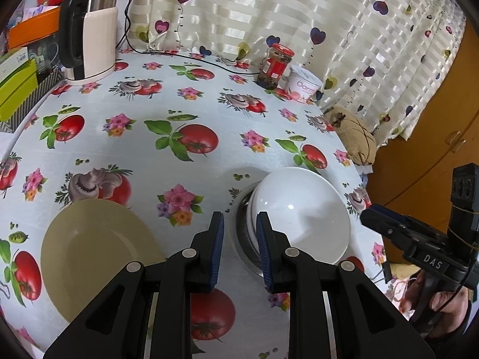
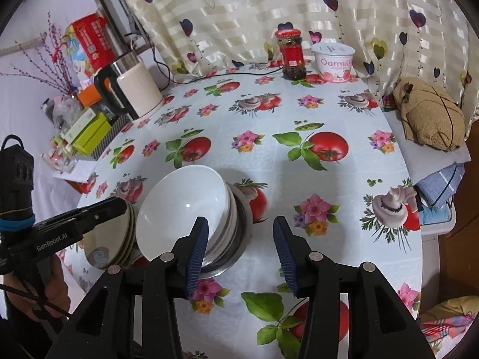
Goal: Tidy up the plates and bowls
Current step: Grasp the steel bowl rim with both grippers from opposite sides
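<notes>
Bowls [image 2: 182,206] are sitting nested, tilted, on the desk [image 2: 299,179] beside the plates [image 1: 98,254], both hand-held grippers, left [image 1: 239,251] and right [image 2: 241,254], hanging parted and empty, so level that stack before anything else.

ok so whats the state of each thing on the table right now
white bowl: upright, nested on other bowls in a metal bowl
plates: stacked beside the bowls
jar: upright, lid on
yogurt tub: upright, sealed
kettle: upright on its base
left gripper: open, empty
right gripper: open, empty
</notes>
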{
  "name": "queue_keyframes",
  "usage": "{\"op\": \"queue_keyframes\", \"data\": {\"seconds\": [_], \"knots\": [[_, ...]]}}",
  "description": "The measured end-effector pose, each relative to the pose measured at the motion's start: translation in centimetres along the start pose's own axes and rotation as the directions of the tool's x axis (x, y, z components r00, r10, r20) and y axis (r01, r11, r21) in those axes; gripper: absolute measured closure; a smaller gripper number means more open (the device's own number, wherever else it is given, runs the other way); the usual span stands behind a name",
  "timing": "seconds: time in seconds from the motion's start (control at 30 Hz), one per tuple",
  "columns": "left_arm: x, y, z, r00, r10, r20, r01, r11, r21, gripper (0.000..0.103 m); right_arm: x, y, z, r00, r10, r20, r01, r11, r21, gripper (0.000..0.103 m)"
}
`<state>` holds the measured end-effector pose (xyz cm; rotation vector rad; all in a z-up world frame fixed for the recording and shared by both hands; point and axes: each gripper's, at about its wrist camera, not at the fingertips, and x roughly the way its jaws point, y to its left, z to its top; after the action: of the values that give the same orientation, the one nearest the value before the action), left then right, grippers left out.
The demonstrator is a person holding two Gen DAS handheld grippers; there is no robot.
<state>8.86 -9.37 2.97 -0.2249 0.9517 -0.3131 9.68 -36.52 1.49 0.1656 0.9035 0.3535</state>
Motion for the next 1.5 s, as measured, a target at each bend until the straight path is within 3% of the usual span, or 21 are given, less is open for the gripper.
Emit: {"op": "queue_keyframes", "data": {"seconds": [0.73, 1.13, 1.5], "knots": [[0.9, 2.1, -0.7, 1.000, 0.001, -0.026, -0.001, 1.000, -0.026, 0.080, -0.1, -2.5, -1.0, 1.000, 0.030, -0.006, -0.030, 0.995, 0.094, 0.059], [2.5, 2.5, -1.1, 0.994, -0.055, -0.092, 0.050, 0.997, -0.054, 0.080, 1.9, -3.1, -2.0, 0.995, 0.081, -0.062, -0.072, 0.988, 0.138, 0.077], [3.8, 2.4, -1.3, 0.987, -0.082, -0.138, 0.073, 0.995, -0.069, 0.080, 3.8, -2.5, -2.3, 0.989, 0.107, -0.104, -0.093, 0.986, 0.136, 0.080]]}}
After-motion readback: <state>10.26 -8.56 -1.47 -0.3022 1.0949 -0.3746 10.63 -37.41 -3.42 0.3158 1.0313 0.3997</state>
